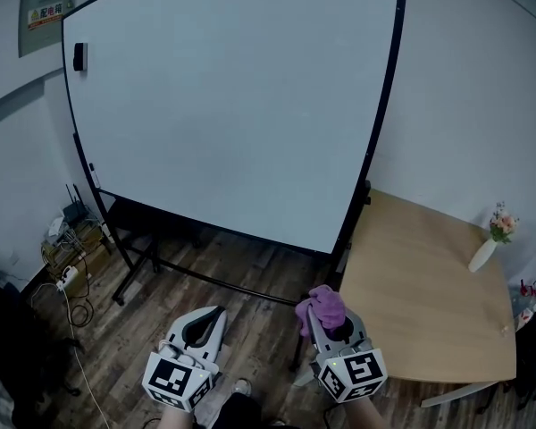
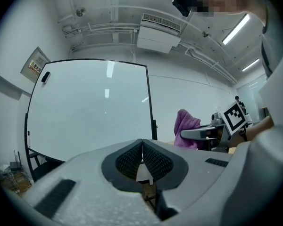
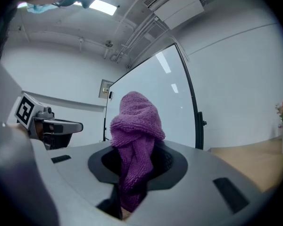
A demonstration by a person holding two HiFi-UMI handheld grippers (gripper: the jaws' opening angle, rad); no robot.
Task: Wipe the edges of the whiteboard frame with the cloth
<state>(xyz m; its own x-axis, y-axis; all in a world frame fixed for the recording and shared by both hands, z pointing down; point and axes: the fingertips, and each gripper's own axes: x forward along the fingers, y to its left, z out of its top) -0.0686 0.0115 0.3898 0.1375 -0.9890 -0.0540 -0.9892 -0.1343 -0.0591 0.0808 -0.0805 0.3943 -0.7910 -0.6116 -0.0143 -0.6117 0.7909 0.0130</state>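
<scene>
A large whiteboard point(image 1: 232, 96) with a thin black frame point(image 1: 382, 114) stands on a black floor stand ahead of me. My right gripper point(image 1: 319, 308) is shut on a bunched purple cloth point(image 1: 322, 307), held low and short of the board's lower right corner. The purple cloth point(image 3: 134, 140) sticks up between the jaws in the right gripper view, with the frame's right edge point(image 3: 191, 98) behind it. My left gripper point(image 1: 213, 315) is shut with nothing in it, low and left of the right one. Its closed pads point(image 2: 142, 159) meet in the left gripper view.
A wooden table point(image 1: 420, 284) stands to the right of the board and carries a white vase with flowers point(image 1: 489, 239). A black eraser point(image 1: 79, 57) clings to the board's upper left. Cables and a router point(image 1: 71, 231) lie on the wooden floor at the left.
</scene>
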